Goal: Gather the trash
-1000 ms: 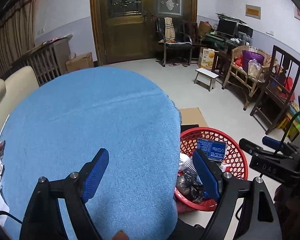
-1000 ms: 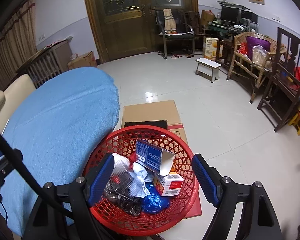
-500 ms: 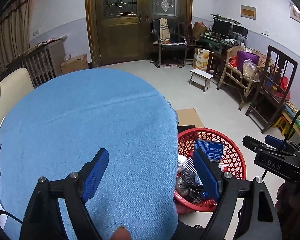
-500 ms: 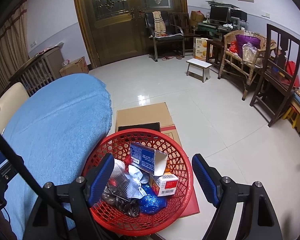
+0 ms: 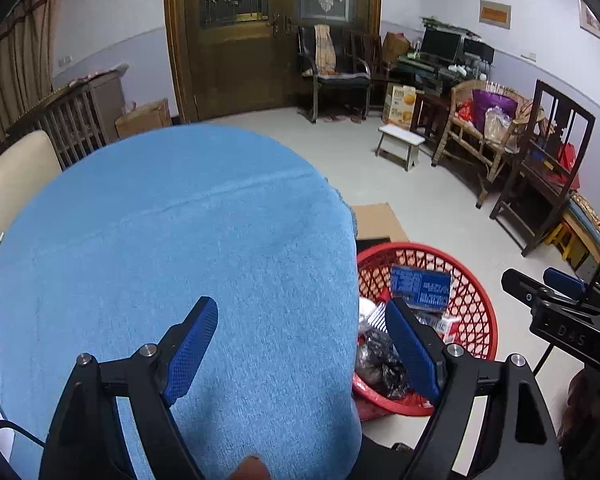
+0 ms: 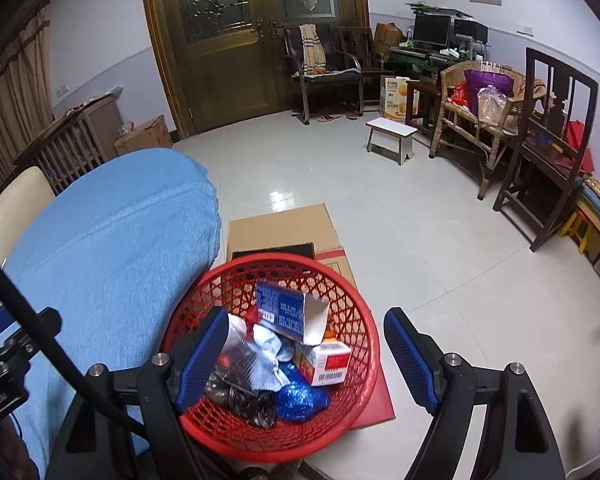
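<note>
2 open grippers (image 5: 300, 348) (image 6: 300, 352) above basket (image 6: 364, 320)

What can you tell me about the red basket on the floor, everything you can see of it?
The red basket is round, with an open lattice wall that looks like plastic. It sits upright on flattened cardboard on the tiled floor, right beside the blue cloth. Inside lie an open blue box, a red and white box, a crumpled blue wrapper, silvery foil and dark crumpled bags. Neither claw touches it.
</note>
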### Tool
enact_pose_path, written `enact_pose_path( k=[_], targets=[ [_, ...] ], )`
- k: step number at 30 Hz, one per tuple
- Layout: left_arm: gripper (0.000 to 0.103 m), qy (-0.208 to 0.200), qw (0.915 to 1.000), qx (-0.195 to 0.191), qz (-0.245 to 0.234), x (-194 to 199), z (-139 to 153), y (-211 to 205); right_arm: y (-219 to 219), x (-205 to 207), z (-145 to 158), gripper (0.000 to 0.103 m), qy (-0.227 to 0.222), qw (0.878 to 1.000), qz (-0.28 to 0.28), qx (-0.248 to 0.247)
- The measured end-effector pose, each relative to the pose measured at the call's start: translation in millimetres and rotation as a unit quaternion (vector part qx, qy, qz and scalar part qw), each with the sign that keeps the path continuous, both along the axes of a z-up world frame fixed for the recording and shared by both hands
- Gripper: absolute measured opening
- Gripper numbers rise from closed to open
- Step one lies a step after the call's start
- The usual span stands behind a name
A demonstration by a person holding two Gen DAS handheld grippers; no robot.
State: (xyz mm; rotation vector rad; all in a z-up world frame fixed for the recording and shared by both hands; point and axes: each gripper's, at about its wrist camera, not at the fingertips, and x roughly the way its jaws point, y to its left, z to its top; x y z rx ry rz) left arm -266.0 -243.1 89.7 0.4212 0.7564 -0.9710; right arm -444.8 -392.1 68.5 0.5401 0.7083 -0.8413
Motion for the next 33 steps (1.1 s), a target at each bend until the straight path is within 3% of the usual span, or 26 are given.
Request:
enact_pose_path(
  k=[8, 20, 33],
  targets=[
    [0.086, 0.003, 0.9998, 0.018, -0.008, 0.7, -9.0, -5.4, 8.2, 1.5, -13.2, 0.083, 0.018, 1.000, 0.008, 0.021],
    [0.086, -0.001, 0.9995, 0.023, -0.020, 2.7, -7.3, -11.9, 2.2, -8.0, -3.7, 0.083, 0.013, 1.000, -0.020, 0.014],
    [0.086, -0.003, 0.9985, 0.054, -0.005, 6.4, -17.1, -13.6, 6.7, -3.4, -12.2, 0.083, 0.015, 1.000, -0.007, 0.026]
  ],
)
